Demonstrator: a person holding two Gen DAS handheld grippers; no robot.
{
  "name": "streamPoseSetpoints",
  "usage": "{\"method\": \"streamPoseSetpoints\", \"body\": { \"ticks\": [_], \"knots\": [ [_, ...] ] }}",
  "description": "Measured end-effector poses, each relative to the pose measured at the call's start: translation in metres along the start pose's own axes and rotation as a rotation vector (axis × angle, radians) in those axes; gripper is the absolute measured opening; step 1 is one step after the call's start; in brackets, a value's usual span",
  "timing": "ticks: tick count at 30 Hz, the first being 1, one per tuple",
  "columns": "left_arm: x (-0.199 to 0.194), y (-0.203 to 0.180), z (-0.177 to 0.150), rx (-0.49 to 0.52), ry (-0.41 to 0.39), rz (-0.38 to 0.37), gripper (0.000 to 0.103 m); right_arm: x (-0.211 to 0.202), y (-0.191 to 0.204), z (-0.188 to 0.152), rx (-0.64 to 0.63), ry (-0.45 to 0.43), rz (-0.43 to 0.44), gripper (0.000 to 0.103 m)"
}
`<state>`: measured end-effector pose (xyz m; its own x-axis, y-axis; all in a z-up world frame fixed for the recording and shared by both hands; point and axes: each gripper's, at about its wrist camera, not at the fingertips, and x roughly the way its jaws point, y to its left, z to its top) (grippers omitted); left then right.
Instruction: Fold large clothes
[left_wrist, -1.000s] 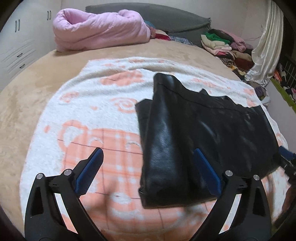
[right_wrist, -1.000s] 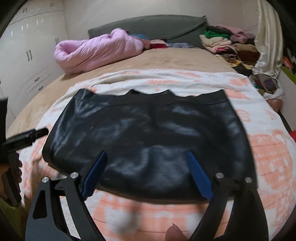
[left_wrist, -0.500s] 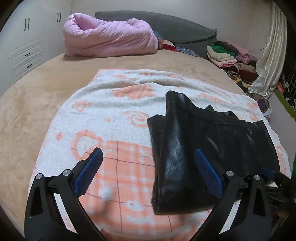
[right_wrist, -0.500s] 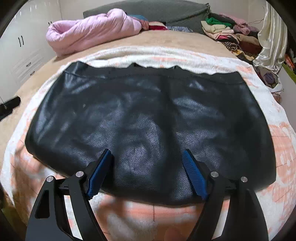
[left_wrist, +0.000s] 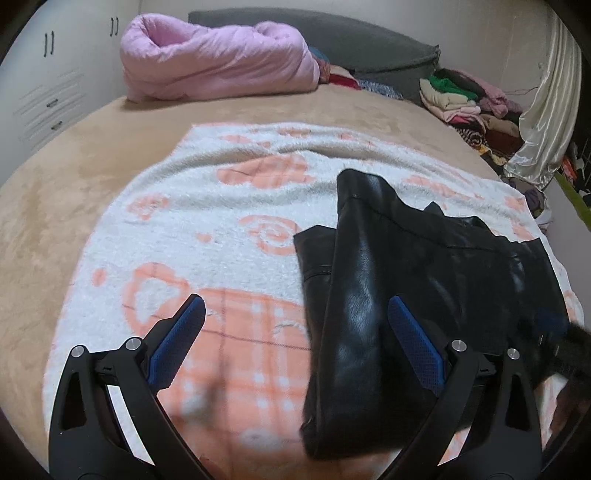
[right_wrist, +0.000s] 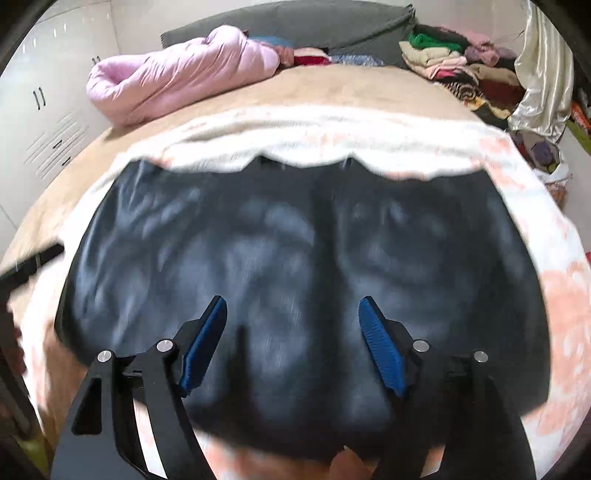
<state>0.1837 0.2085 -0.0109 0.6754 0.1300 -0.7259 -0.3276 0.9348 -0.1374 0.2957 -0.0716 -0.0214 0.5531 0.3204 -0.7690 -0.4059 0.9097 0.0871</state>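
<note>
We had the black leather garment (right_wrist: 295, 266) lying flat on the peach-and-white blanket (left_wrist: 207, 229) spread over the bed, already folded into a wide panel. Taking that garment as our landmark, its long axis ran side to side across the right hand-held gripper (right_wrist: 293, 343), which hovered over its near hem with nothing between its jaws; they had just been closing a little yet stood well apart. The left hand-held gripper (left_wrist: 295, 332) sat at the garment's left end, jaws wide and holding nothing, one finger over the blanket, one over the leather. We judged the right one nearer the hem.
</note>
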Motion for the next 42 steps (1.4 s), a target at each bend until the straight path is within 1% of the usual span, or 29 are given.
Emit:
{"method": "streamPoseSetpoints", "body": {
  "ticks": [1,2,5,6,9,10,13,16,18,19,20,21,22,23,24,25,26,28,29,31,32,33,36,39,41,42],
  "knots": [
    [0.007,-0.001,0.003,-0.002,0.015,-0.013,0.093,0.005,-0.001,0.010,0.001,-0.001,-0.004,0.072],
    [0.010,-0.003,0.004,-0.005,0.023,-0.024,0.093,0.014,-0.002,0.024,0.000,0.004,-0.018,0.069],
    [0.027,-0.006,0.011,-0.013,0.058,-0.065,0.093,0.033,-0.007,0.047,0.017,0.014,-0.017,0.067],
    [0.031,-0.006,0.013,-0.014,0.067,-0.069,0.093,0.043,-0.008,0.056,0.029,0.030,-0.011,0.066],
    [0.047,-0.004,0.018,-0.015,0.101,-0.071,0.093,0.067,-0.009,0.071,0.025,0.053,-0.044,0.063],
    [0.053,-0.002,0.020,-0.025,0.120,-0.084,0.093,0.073,-0.009,0.073,0.027,0.063,-0.053,0.057],
    [0.063,0.001,0.025,-0.030,0.151,-0.111,0.093,0.101,-0.013,0.074,0.047,0.145,-0.061,0.057],
    [0.075,0.000,0.028,-0.028,0.191,-0.131,0.093,0.116,-0.017,0.069,0.079,0.174,-0.052,0.058],
    [0.082,0.001,0.029,-0.044,0.211,-0.155,0.093,0.117,-0.016,0.066,0.071,0.164,-0.056,0.059],
    [0.087,0.002,0.029,-0.049,0.233,-0.171,0.093,0.115,-0.013,0.066,0.060,0.158,-0.060,0.059],
    [0.091,0.003,0.029,-0.051,0.257,-0.188,0.093,0.110,-0.012,0.066,0.052,0.144,-0.063,0.059],
    [0.094,0.004,0.029,-0.053,0.271,-0.198,0.093,0.096,-0.009,0.066,0.033,0.106,-0.061,0.059],
    [0.097,0.006,0.029,-0.060,0.282,-0.214,0.093,0.085,-0.004,0.064,0.020,0.079,-0.042,0.058],
    [0.099,0.007,0.031,-0.072,0.287,-0.231,0.093,0.066,0.004,0.059,0.001,0.031,0.013,0.059],
    [0.100,0.008,0.031,-0.078,0.295,-0.243,0.093,0.052,0.012,0.054,-0.017,0.003,0.051,0.061],
    [0.101,0.009,0.032,-0.079,0.301,-0.251,0.093,0.038,0.024,0.046,-0.051,-0.026,0.097,0.065],
    [0.102,0.009,0.033,-0.078,0.301,-0.255,0.093,0.025,0.037,0.037,-0.100,-0.051,0.140,0.073],
    [0.103,0.009,0.034,-0.071,0.305,-0.256,0.093,-0.001,0.070,0.012,-0.235,-0.110,0.180,0.081],
    [0.104,0.009,0.035,-0.069,0.306,-0.257,0.093,-0.010,0.085,-0.001,-0.297,-0.122,0.200,0.085],
    [0.104,0.010,0.036,-0.070,0.309,-0.262,0.093,-0.016,0.108,-0.021,-0.393,-0.115,0.222,0.087],
    [0.104,0.011,0.037,-0.071,0.311,-0.265,0.093,-0.017,0.124,-0.036,-0.463,-0.110,0.208,0.089],
    [0.104,0.012,0.036,-0.074,0.311,-0.269,0.093,-0.016,0.134,-0.044,-0.511,-0.107,0.190,0.089],
    [0.105,0.014,0.037,-0.074,0.315,-0.275,0.093,-0.008,0.166,-0.074,-0.679,-0.129,0.082,0.091],
    [0.105,0.017,0.036,-0.086,0.319,-0.288,0.093,0.005,0.187,-0.092,-0.772,-0.116,0.031,0.091],
    [0.106,0.018,0.036,-0.092,0.322,-0.297,0.093,0.013,0.197,-0.099,-0.823,-0.125,-0.043,0.091],
    [0.107,0.019,0.036,-0.097,0.323,-0.300,0.093,0.016,0.202,-0.103,-0.851,-0.144,-0.073,0.091]
  ]
}}
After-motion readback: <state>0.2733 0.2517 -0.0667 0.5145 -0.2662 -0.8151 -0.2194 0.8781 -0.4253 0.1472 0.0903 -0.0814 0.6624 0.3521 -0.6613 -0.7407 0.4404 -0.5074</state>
